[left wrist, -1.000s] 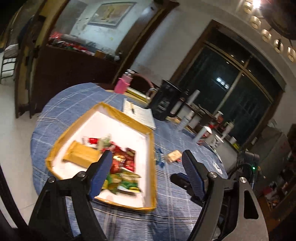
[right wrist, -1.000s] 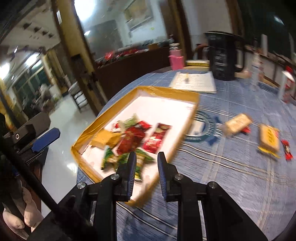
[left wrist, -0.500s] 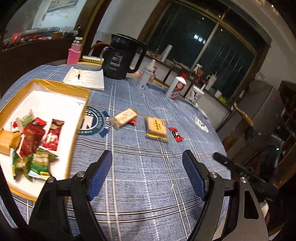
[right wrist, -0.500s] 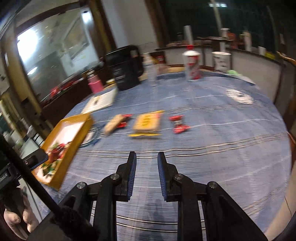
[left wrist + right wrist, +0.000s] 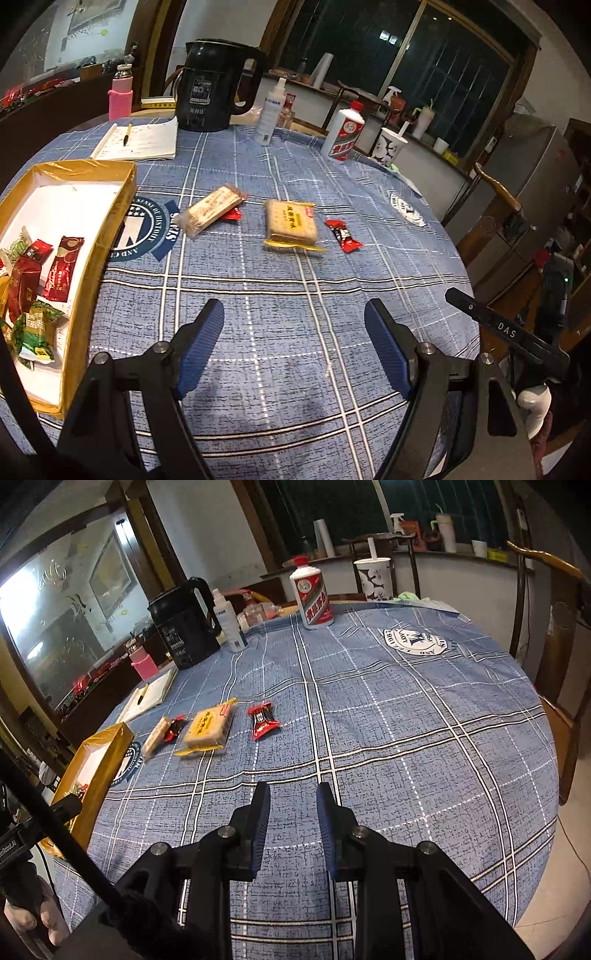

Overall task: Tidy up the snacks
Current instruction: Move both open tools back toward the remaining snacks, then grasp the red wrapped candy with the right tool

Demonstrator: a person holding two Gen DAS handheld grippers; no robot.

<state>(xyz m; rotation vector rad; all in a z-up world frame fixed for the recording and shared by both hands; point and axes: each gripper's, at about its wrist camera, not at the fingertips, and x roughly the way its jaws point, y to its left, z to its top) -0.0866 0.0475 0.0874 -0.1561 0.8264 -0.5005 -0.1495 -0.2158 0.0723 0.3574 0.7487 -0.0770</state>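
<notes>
Left wrist view: left gripper (image 5: 294, 321) spread wide over bare blue checked tablecloth (image 5: 280, 302), nothing between the jaws. Beyond it, yellow biscuit pack (image 5: 291, 223) flat on the cloth; long wafer pack (image 5: 212, 213) to its left, overlapping a small red sachet (image 5: 232, 214); red candy (image 5: 343, 235) to its right. Gold-rimmed tray (image 5: 114, 206) further left of the biscuit pack, holding red and green snack packets (image 5: 44, 280).

Right wrist view: right gripper (image 5: 293, 805) narrowly parted, just opening further, pinching nothing. Biscuit pack (image 5: 208, 725) ahead and left, red candy (image 5: 263, 720) just right of it, tray (image 5: 105, 757) well left.

Dim indoor light, sharp, fisheye-warped edges
</notes>
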